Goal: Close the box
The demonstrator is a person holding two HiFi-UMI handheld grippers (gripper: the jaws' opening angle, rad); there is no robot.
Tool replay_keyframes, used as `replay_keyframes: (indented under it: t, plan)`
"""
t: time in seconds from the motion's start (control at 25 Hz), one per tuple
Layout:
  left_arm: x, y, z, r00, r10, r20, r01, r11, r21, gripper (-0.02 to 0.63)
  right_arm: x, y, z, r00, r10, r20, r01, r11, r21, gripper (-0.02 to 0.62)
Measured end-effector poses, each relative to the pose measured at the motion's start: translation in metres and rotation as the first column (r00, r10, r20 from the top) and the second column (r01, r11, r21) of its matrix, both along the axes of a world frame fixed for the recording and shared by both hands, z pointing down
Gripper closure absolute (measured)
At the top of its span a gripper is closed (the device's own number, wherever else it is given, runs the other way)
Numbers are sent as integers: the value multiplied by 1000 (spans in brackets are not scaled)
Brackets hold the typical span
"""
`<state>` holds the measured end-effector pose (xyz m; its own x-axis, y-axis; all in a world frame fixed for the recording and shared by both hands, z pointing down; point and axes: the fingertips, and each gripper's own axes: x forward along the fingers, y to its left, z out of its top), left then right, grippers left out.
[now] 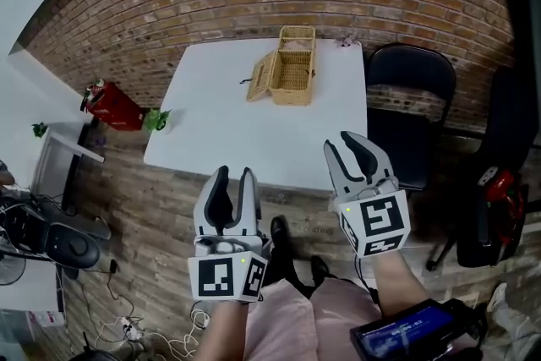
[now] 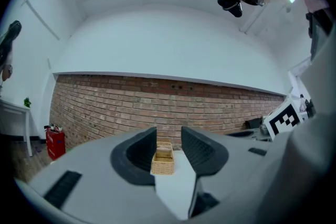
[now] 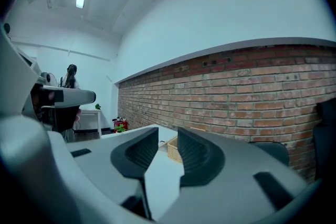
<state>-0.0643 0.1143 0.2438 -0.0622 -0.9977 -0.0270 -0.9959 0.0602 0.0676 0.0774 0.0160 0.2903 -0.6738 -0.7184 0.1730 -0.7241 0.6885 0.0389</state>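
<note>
Left gripper (image 1: 234,175) and right gripper (image 1: 347,143): jaws apart and empty, both short of the near edge of the white table (image 1: 211,123). The wicker box (image 1: 295,63) stands at the table's far side, its lid (image 1: 260,78) hanging open to the left. Expect a light, stiff, rather brittle weave; take the lid at its free edge

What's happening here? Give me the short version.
A person holds a two-jaw gripper in each hand, standing short of the white table. The rectangular wicker box sits near the table's far edge, its lid swung open to the left. The left gripper and right gripper are open and empty; neither touches the box.
</note>
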Motion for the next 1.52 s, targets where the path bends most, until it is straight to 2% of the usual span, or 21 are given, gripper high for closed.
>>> replay_keyframes:
  t: [0.36,0.8,1.08,1.36,1.52]
  plan:
    - [-57,-77,33,993,92,-78,-94,995,-32,453,-47,-62,25,994,94,-61,-96,995,-32,479]
    - [-112,-162,15,964,260,-61,-259,966,24,453,-84,-123,0,961,271,-61,-270,963,28,483]
    - [-110,-188,-1,941,336,-40,-332,940,76,453,-81,-129,-18,941,334,-61,-329,941,75,485]
    - [-103,-206,25,931,361,-60,-361,932,9,453,-72,-140,-4,931,359,-71,-357,933,40,485]
    - [-106,-223,37,937,342,-76,-345,938,-24,453,-74,-157,9,937,338,-83,-339,941,5,485]
